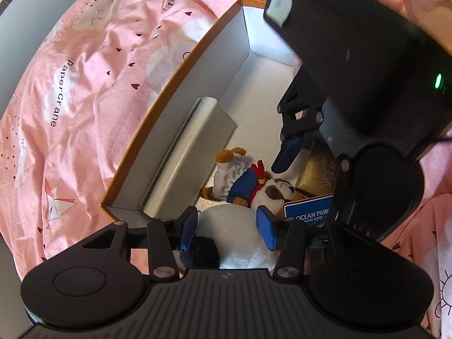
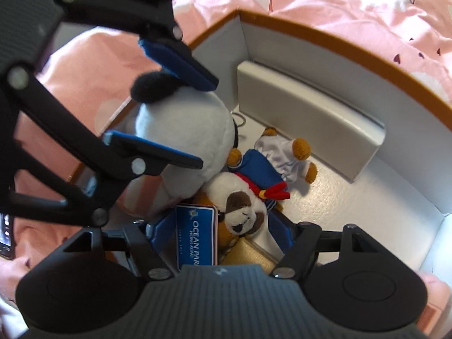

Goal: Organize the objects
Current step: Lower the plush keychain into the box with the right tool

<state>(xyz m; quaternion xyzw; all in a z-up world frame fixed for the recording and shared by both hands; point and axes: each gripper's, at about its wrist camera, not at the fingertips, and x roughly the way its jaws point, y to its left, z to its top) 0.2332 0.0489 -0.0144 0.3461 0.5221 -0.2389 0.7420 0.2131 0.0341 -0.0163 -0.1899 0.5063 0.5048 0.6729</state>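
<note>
An open box (image 1: pixel 180 65) with an orange rim and white inside lies on a pink bed. In it lie a small panda toy in a blue sailor suit (image 1: pixel 254 186), a blue Ocean Park card (image 1: pixel 309 212), a gold box (image 1: pixel 319 169) and a white inner carton (image 1: pixel 192 152). My left gripper (image 1: pixel 226 227) holds a big white plush with a black ear (image 1: pixel 234 237) over the box's near corner; its jaws rest on the plush's sides (image 2: pixel 180 130). My right gripper (image 2: pixel 220 228) is open over the card (image 2: pixel 195 237) and the sailor panda (image 2: pixel 243 212).
The pink printed bedsheet (image 1: pixel 84 84) surrounds the box on all sides. The far half of the box floor (image 1: pixel 260 90) is bare white. A grey wall or headboard (image 1: pixel 11 36) runs along the left edge.
</note>
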